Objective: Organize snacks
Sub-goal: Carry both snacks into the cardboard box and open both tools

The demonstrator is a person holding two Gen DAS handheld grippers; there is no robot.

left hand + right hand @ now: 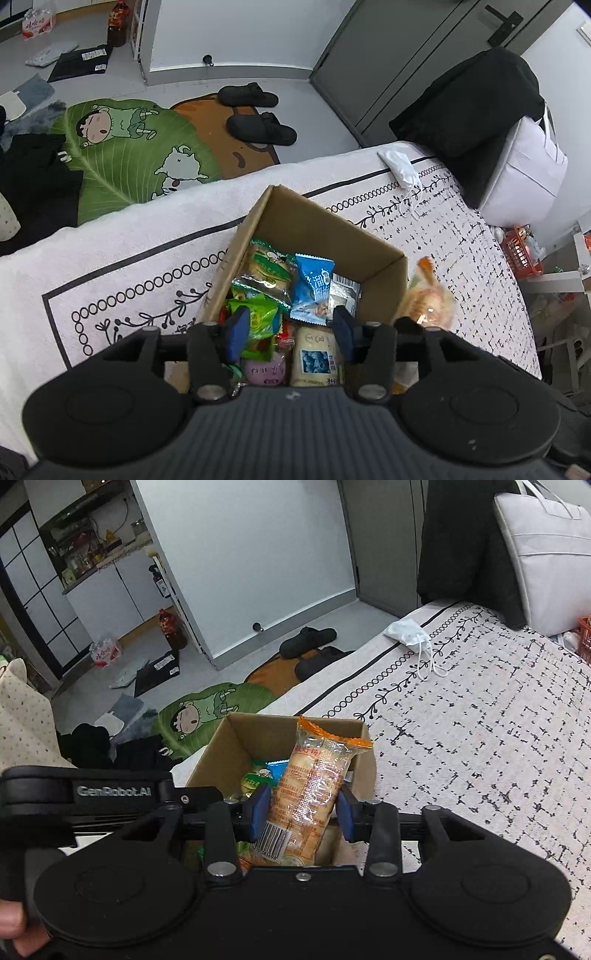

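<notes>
Two views, differing in content. My right gripper [302, 812] is clenched on an orange-ended biscuit packet [314, 790], held upright over the cardboard box [218, 753]; the left view catches that packet only blurred, beside the box's right wall. My left gripper [290, 329] hangs released above packed snacks, including a blue packet [314, 288]. The box sits near the patterned blanket's [147, 240] floor-side edge; a face mask [408, 633] lies at its far edge.
</notes>
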